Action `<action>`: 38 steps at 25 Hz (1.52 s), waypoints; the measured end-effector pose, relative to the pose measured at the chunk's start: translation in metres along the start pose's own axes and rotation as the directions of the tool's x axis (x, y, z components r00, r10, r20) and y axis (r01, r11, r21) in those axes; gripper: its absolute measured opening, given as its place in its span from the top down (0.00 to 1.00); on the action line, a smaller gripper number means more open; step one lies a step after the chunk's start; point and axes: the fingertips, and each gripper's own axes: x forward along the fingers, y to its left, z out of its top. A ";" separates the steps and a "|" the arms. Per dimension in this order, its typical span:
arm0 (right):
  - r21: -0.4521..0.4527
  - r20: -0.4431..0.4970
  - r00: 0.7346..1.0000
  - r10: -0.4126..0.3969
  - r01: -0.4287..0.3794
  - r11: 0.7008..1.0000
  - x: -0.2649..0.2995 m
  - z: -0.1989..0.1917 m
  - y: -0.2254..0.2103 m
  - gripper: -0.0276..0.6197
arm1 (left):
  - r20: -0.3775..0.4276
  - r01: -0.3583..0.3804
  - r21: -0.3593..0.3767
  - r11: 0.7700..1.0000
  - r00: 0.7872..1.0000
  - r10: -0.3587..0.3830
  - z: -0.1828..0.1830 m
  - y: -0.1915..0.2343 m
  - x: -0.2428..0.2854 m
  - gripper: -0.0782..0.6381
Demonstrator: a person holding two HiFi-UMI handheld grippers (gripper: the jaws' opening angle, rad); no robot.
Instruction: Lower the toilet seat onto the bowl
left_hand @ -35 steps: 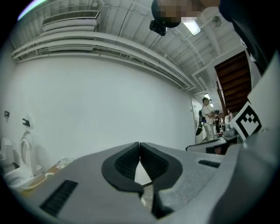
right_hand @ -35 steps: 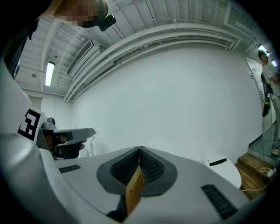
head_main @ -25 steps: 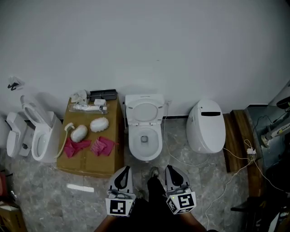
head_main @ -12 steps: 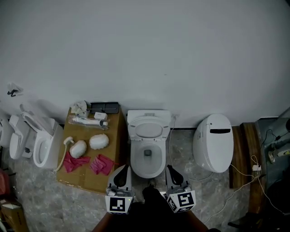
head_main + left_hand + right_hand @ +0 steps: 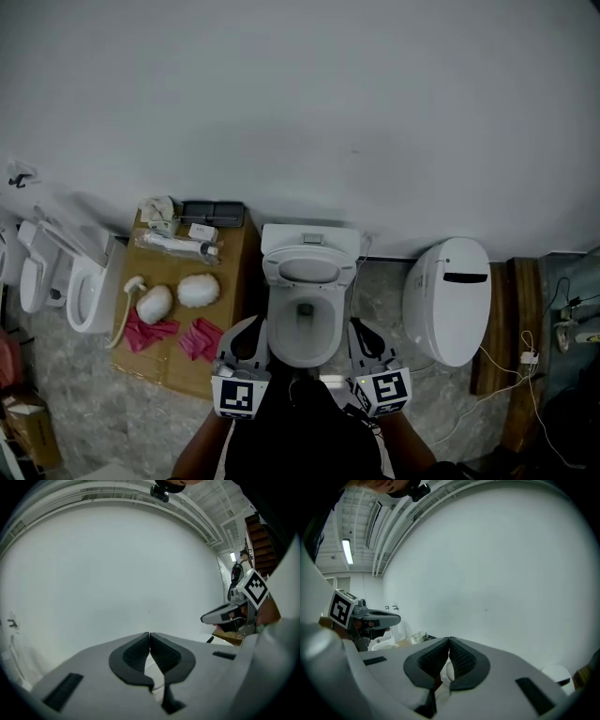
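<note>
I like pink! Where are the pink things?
In the head view, left side: the pink things lie on the cardboard, beside the open toilet, below two white lumps.

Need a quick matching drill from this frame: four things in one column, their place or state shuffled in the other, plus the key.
Column 1
1. toilet seat
2. right toilet's lid
3. pink cloths
4. left gripper

Column 2
A. shut, nothing held
B. lying on the cardboard
C. raised, leaning back
D. down, closed

Pairs: 1-C, 2-D, 3-B, 4-A
</note>
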 end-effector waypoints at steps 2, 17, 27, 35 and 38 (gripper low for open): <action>-0.010 -0.032 0.999 0.007 -0.007 1.000 0.017 -0.006 -0.011 0.91 | -0.001 0.032 0.021 0.999 0.999 -0.032 -0.005 0.007 0.021 0.88; -0.119 -0.385 0.914 0.127 -0.186 0.975 0.159 -0.084 -0.065 0.91 | -0.302 0.434 0.146 0.889 0.875 -0.378 -0.113 0.025 0.182 0.87; -0.279 -0.645 0.761 0.076 -0.327 0.903 0.235 -0.169 -0.100 0.81 | -0.501 0.633 0.225 0.741 0.727 -0.469 -0.190 0.019 0.255 0.73; -0.398 -0.725 0.689 0.007 -0.427 0.812 0.267 -0.209 -0.115 0.81 | -0.567 0.668 0.280 0.689 0.695 -0.443 -0.220 0.025 0.278 0.72; -0.411 -0.739 0.674 0.009 -0.461 0.787 0.270 -0.215 -0.113 0.81 | -0.576 0.677 0.282 0.680 0.686 -0.444 -0.224 0.026 0.282 0.72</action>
